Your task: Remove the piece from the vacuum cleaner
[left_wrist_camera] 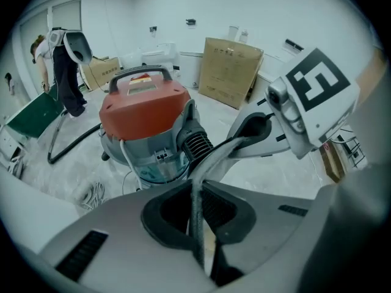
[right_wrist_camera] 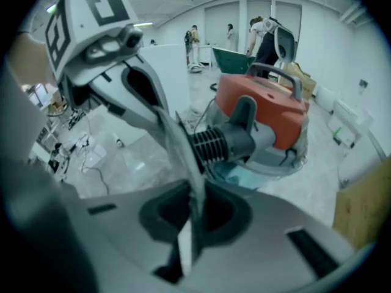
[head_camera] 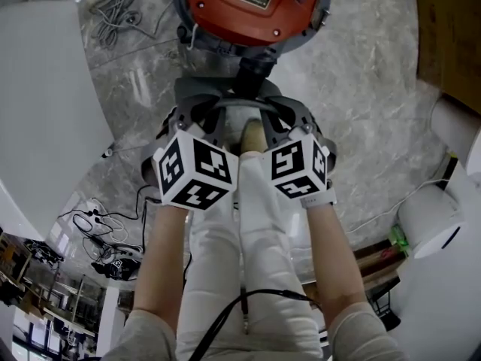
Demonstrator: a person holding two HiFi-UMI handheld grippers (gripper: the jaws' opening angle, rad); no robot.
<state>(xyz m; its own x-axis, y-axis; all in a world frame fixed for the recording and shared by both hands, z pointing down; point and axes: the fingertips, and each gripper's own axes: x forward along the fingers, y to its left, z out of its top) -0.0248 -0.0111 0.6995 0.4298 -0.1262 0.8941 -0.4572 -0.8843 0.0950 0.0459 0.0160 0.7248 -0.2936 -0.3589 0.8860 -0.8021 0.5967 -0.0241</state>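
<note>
The vacuum cleaner (head_camera: 252, 6) has an orange lid and a grey drum and stands on the floor just ahead of me. A black ribbed hose socket (left_wrist_camera: 195, 145) on it faces me. A thin grey piece (left_wrist_camera: 197, 206) stretches between the two grippers, in front of the socket. My left gripper (head_camera: 203, 122) is shut on one end of it, the strip pinched between its pads. My right gripper (head_camera: 289, 126) is shut on the other end (right_wrist_camera: 192, 206). The two grippers are held close side by side, pointing steeply down, above my white-trousered legs.
A cardboard box (left_wrist_camera: 229, 72) stands behind the vacuum to the right. A black hose (left_wrist_camera: 67, 148) and a coiled cable (head_camera: 113, 10) lie on the floor at its left. A white panel (head_camera: 45, 89) is at my left, a white round device (head_camera: 428, 220) at my right. People (right_wrist_camera: 269, 41) stand far back.
</note>
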